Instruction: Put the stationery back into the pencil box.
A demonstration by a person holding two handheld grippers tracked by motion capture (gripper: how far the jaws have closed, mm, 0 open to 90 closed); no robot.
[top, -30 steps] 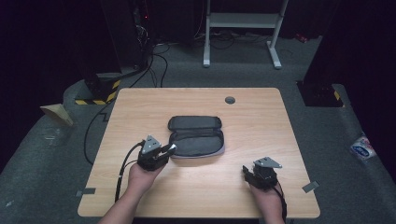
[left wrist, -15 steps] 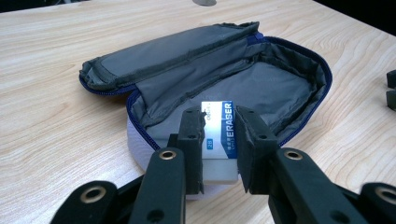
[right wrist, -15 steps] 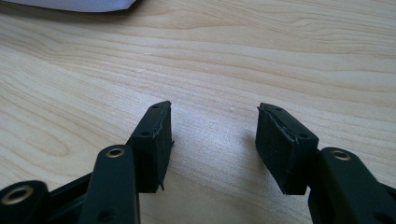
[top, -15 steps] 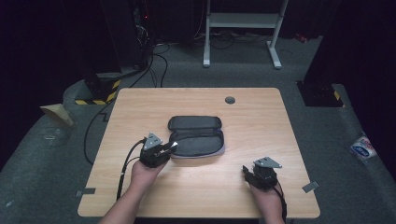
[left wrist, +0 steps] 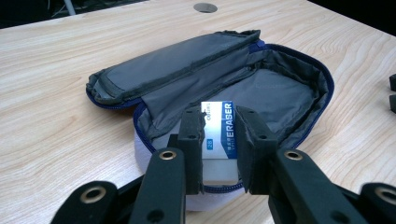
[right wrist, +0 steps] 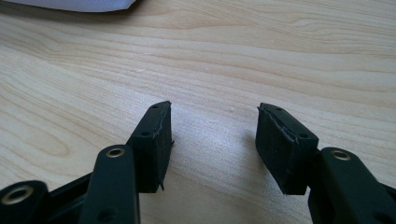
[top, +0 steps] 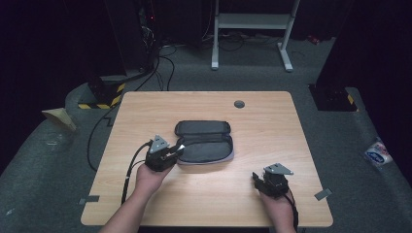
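A: Which step is this?

B: Packing the eraser (left wrist: 218, 140) into the open pencil case (left wrist: 261, 91). The left claw (left wrist: 219, 135) is clamped on the eraser, its pads pressed against both sides, holding it at the case's near rim, just over the lining.

A: And the right claw (right wrist: 212, 140)?

B: About half open with nothing between the pads, resting low over the bare bench (right wrist: 280, 56), well apart from the case.

A: What does the next move call for?

B: I'd say carrying the eraser a little further in over the floor of the case, lowering it, then easing the pads apart so it lies flat inside.

A: Anything different from a second ago?

B: Hardly. From the high view, the left claw (top: 165, 154) has crept slightly toward the case (top: 204, 143); the right claw (top: 272, 180) hasn't stirred, and neither grip has changed.
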